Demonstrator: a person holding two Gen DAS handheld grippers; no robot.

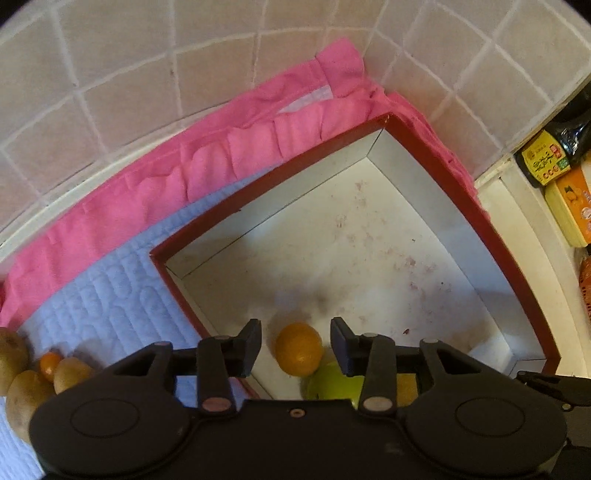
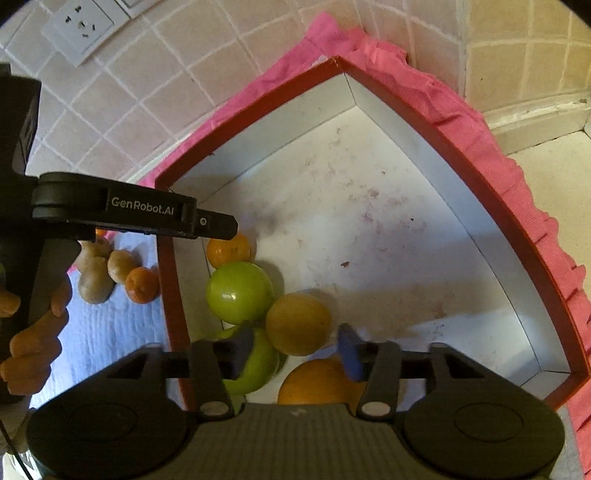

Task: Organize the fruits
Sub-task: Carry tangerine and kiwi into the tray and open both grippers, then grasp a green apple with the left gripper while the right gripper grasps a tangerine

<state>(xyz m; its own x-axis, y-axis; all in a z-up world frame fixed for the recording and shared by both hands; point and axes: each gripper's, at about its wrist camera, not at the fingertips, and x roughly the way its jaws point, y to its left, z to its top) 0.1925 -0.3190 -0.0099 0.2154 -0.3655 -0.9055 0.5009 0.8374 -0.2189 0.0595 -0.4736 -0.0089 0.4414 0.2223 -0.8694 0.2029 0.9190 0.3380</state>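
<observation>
A red-rimmed box (image 1: 461,177) with a white stained floor holds the fruit. In the left wrist view my left gripper (image 1: 297,345) is open above a small orange (image 1: 299,349) lying in the box's near corner, fingers apart on either side of it, beside a green apple (image 1: 332,384). In the right wrist view my right gripper (image 2: 295,350) is open over a yellow-orange fruit (image 2: 298,323), with green apples (image 2: 238,291), a large orange (image 2: 317,382) and the small orange (image 2: 229,251) nearby. The left gripper (image 2: 218,227) reaches in from the left.
Outside the box on a pale blue quilted mat (image 1: 110,306) lie kiwis (image 2: 96,284) and a small tangerine (image 2: 142,284). Pink cloth (image 1: 221,155) lines the tiled wall. Bottles and packets (image 1: 554,162) stand at the right. A wall socket (image 2: 79,26) is upper left.
</observation>
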